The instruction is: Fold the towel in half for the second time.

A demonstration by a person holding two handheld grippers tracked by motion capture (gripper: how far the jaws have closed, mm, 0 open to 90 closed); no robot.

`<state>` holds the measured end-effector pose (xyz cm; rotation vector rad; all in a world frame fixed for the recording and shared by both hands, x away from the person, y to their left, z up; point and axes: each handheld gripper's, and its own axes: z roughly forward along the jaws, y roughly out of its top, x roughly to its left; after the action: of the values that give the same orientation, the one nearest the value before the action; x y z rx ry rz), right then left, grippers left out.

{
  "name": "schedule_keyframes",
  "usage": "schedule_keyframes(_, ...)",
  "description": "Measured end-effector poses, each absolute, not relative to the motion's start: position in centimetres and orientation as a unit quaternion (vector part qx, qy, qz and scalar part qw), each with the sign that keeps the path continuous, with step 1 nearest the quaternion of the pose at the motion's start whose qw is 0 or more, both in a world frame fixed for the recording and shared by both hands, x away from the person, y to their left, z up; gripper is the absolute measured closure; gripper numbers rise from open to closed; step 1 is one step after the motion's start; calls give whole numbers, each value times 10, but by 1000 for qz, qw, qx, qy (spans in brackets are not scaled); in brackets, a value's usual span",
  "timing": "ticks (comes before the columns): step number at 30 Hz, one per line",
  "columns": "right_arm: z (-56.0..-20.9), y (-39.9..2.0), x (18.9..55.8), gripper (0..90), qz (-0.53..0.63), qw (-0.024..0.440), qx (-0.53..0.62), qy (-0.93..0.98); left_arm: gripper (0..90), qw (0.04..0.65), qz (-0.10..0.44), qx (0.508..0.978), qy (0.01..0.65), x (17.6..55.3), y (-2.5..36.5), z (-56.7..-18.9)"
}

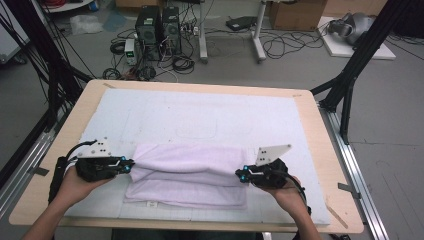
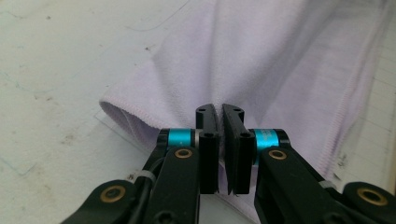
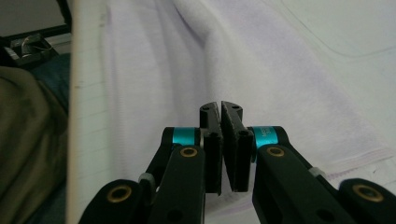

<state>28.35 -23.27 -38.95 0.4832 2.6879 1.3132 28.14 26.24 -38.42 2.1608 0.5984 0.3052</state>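
Table: light wooden table [image 1: 320, 150], rounded corners, a white mat [image 1: 200, 115] over most of its top.
Floor: grey floor [image 1: 395, 115], smooth, strewn with black cables [image 1: 285, 45] beyond the table.
Equipment: 2 dark computer towers [image 1: 159, 27] standing side by side on the floor.
Furniture: white legs of a desk [image 1: 257, 35] behind the cables; a cardboard box [image 1: 295, 14] at the back.
Frame: black struts [image 1: 357, 55] rising at both sides.
Light: even, soft, no hard shadows.

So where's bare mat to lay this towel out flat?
Bare white mat lies between the towel and the table's far edge. Side strips are narrow. It is crowded near: left gripper and right gripper each pinch a towel end.
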Motion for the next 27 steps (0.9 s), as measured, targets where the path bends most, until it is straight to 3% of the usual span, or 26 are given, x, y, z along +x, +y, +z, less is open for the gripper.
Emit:
schedule_keyframes(6,-374,-241,262,805,453,59,145,878,597,429,127,862,238,268,262,-380)
schedule_keyframes(12,-395,-232,273,685,426,47,152,891,551,406,106,878,230,266,253,-398)
schedule_keyframes(17,-419,-222,286,656,400,35,162,901,625,383,94,892,222,272,245,-420)
schedule_keyframes(19,-427,-219,290,666,388,25,164,906,718,372,93,897,219,274,243,-426)
schedule_keyframes(22,-432,-218,290,787,378,19,159,912,836,373,96,898,215,275,245,-426)
schedule_keyframes(24,-430,-219,288,852,380,15,160,911,850,373,102,897,214,275,249,-422)
schedule_keyframes(27,-425,-223,288,865,393,18,160,905,853,386,106,890,219,273,256,-412)
